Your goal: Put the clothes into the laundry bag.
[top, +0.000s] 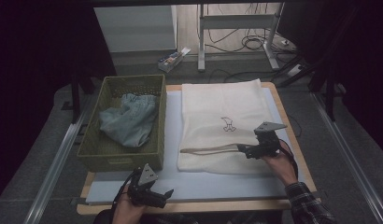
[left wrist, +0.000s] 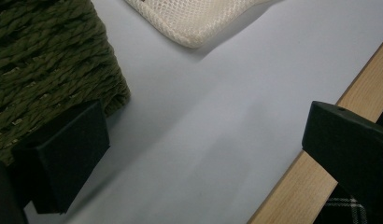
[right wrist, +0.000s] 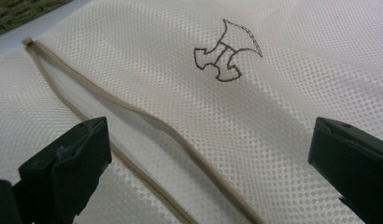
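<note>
Mesh bag flat on counter, right of basket; bare strip along near edge. Right gripper over bag's zipper, fingers wide, gripping nothing. Left gripper at near edge, fingers wide, empty.

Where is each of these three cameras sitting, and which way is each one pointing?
High view: above the person's side, looking forward and down on the table; both forearms, left gripper and right gripper show.
Left gripper view: rides that gripper, facing the grey mat beside the green basket; open black jaws show.
Right gripper view: rides that gripper, facing the mesh bag and its open zipper.
Shared: all three show the bag.
</note>
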`<state>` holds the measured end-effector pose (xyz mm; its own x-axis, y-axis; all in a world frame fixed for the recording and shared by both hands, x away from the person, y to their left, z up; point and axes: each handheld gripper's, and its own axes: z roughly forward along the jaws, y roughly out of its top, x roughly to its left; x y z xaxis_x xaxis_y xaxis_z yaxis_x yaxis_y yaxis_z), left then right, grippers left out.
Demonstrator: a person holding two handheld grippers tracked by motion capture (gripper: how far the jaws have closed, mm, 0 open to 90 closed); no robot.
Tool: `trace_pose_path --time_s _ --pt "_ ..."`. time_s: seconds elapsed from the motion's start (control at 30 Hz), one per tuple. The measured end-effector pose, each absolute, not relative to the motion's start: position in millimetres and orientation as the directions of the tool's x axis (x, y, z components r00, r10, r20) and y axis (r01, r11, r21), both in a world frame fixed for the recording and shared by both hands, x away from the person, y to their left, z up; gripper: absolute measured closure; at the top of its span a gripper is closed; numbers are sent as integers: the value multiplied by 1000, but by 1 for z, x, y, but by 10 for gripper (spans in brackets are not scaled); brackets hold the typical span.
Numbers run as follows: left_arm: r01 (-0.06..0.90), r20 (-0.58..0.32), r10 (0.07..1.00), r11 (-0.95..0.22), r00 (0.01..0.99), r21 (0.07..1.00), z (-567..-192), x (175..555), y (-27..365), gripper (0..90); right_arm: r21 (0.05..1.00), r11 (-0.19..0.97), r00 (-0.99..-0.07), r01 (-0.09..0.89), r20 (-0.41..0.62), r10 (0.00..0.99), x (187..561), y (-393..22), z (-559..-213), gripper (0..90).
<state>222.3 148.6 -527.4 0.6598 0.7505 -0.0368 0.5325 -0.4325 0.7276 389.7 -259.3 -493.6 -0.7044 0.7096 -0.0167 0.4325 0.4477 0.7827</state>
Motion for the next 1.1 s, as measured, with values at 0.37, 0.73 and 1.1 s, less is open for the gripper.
trace_pose_path --time_s 0.37,0.73,1.1 --pt "534 -31 750 -442 661 720 -528 222 147 7 770 450 -684 452 -24 729 400 -255 -496 0" --pt "528 -20 748 -449 664 721 -528 222 147 8 747 468 -672 473 -38 740 407 -252 -503 0" --pt "527 -18 748 -450 664 721 -527 222 147 8 704 534 -681 468 -97 725 406 -245 -514 0"
